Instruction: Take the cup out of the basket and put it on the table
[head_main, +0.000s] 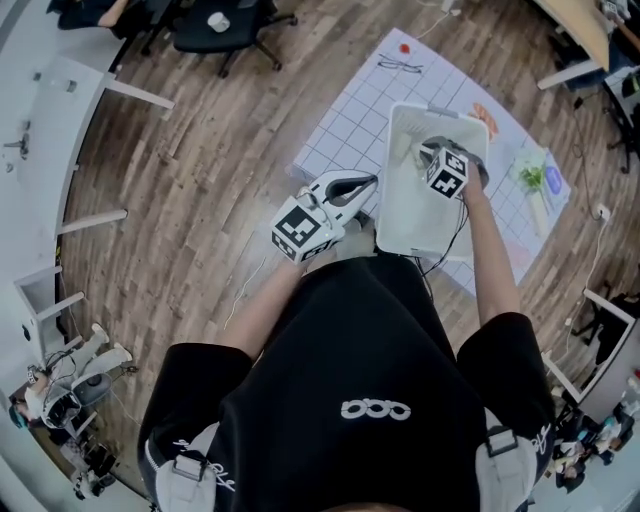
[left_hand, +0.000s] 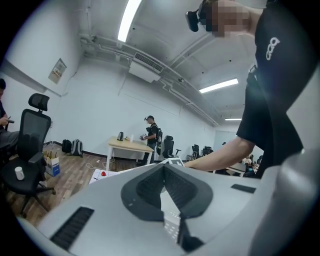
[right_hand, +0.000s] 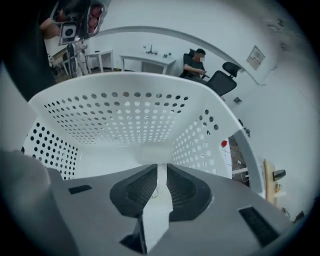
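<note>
A white perforated basket (head_main: 400, 225) stands on the table's grid mat (head_main: 340, 120). My right gripper (head_main: 440, 160) reaches down into it near the far end. In the right gripper view its jaws (right_hand: 161, 167) stand a narrow slit apart with nothing between them, facing the holed wall of the basket (right_hand: 125, 115) and its bare white floor. A pale shape (head_main: 412, 150) lies in the basket just left of that gripper; I cannot tell if it is the cup. My left gripper (head_main: 365, 185) hovers beside the basket's left wall, its tips (left_hand: 164, 165) touching, holding nothing.
On the mat lie a small red item (head_main: 404, 47), a black wire-like object (head_main: 398, 66), an orange thing (head_main: 482, 113) and green items (head_main: 532, 178) right of the basket. An office chair (head_main: 225, 25) stands on the wooden floor beyond. A far desk (left_hand: 131, 146) shows with a person standing at it.
</note>
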